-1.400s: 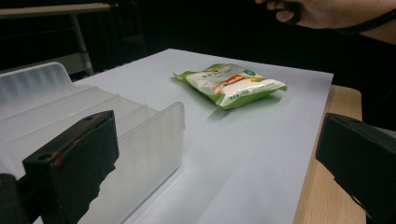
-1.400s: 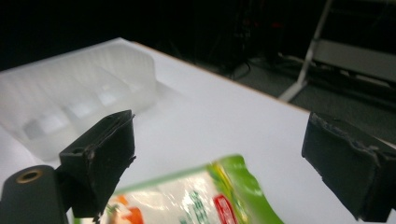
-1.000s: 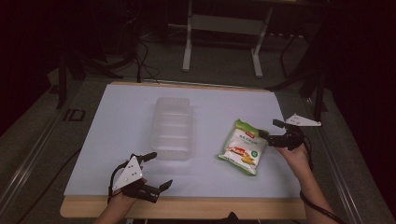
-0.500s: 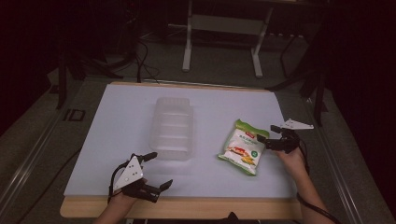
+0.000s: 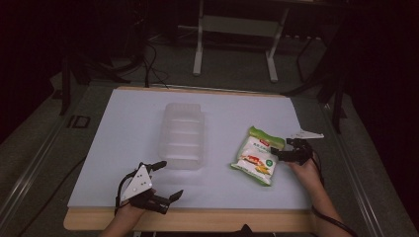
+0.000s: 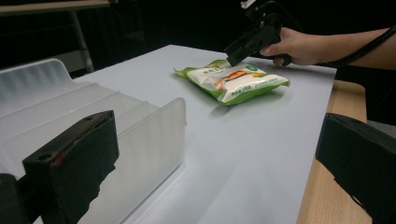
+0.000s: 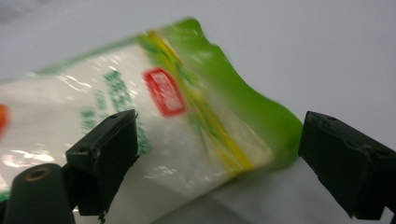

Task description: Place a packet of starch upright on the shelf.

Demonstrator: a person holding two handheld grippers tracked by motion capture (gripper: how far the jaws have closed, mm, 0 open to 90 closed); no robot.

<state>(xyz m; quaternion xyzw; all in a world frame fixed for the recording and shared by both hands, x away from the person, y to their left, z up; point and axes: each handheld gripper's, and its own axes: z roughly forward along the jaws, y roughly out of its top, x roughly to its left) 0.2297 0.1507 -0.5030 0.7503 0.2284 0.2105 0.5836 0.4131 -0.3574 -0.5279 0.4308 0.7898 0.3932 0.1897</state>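
White table (image 5: pixel 123 148) fills the middle of the high view, clear plastic tray (image 5: pixel 183 136) at its centre, green and white snack bag (image 5: pixel 257 155) lying flat right of centre. Right gripper (image 5: pixel 280 154) at the bag's right edge, jaws wide, one over the bag, one past its corner. Left gripper (image 5: pixel 165 178) lower left, jaws wide, empty, just beside the tray.

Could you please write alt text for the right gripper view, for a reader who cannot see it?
A green and white plastic snack bag lies on a white table surface, its crimped green end between the two open black jaws of the right tool. The picture is close and slightly blurred, with a red logo visible on the bag.
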